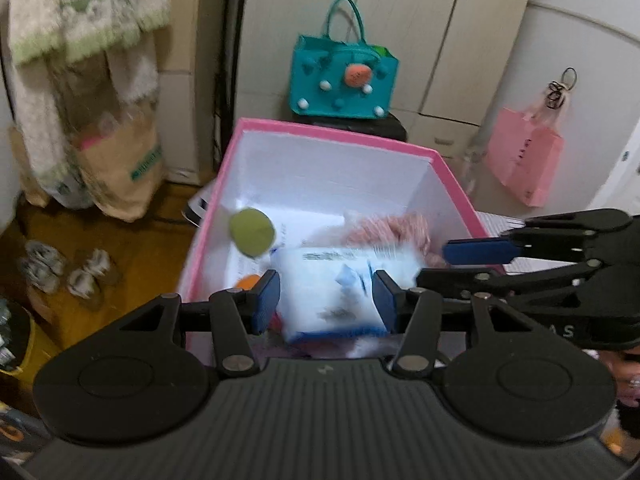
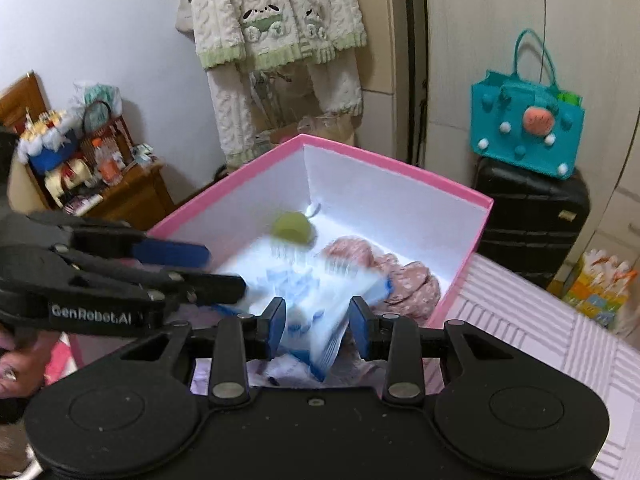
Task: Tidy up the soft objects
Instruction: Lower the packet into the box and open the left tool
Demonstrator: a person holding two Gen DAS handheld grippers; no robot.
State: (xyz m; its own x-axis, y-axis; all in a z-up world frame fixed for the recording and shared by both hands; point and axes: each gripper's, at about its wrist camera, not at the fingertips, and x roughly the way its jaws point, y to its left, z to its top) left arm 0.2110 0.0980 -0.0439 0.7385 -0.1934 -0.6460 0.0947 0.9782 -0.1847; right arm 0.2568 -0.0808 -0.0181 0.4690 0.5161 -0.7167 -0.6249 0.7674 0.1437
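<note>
A pink box (image 1: 440, 160) with white inside holds a green ball (image 1: 252, 232), a pink patterned cloth (image 1: 392, 232) and an orange thing (image 1: 248, 280). A white and blue tissue pack (image 1: 340, 292) is blurred above the box's near side, between the blue pads of my left gripper (image 1: 326, 300); the jaws stand apart and touch is unclear. My right gripper (image 2: 318, 322) is open around the same pack (image 2: 316, 304), over the box rim (image 2: 384, 160). In the right wrist view the green ball (image 2: 292, 228) and the cloth (image 2: 400, 276) lie in the box.
A teal bag (image 1: 344, 76) stands on a black suitcase (image 2: 532, 216) behind the box. A pink paper bag (image 1: 524, 164) hangs at the right. Clothes (image 2: 276, 40) hang at the back. A wooden cabinet (image 2: 132, 196) with clutter is at the left. The box rests on a pink striped cover (image 2: 540, 320).
</note>
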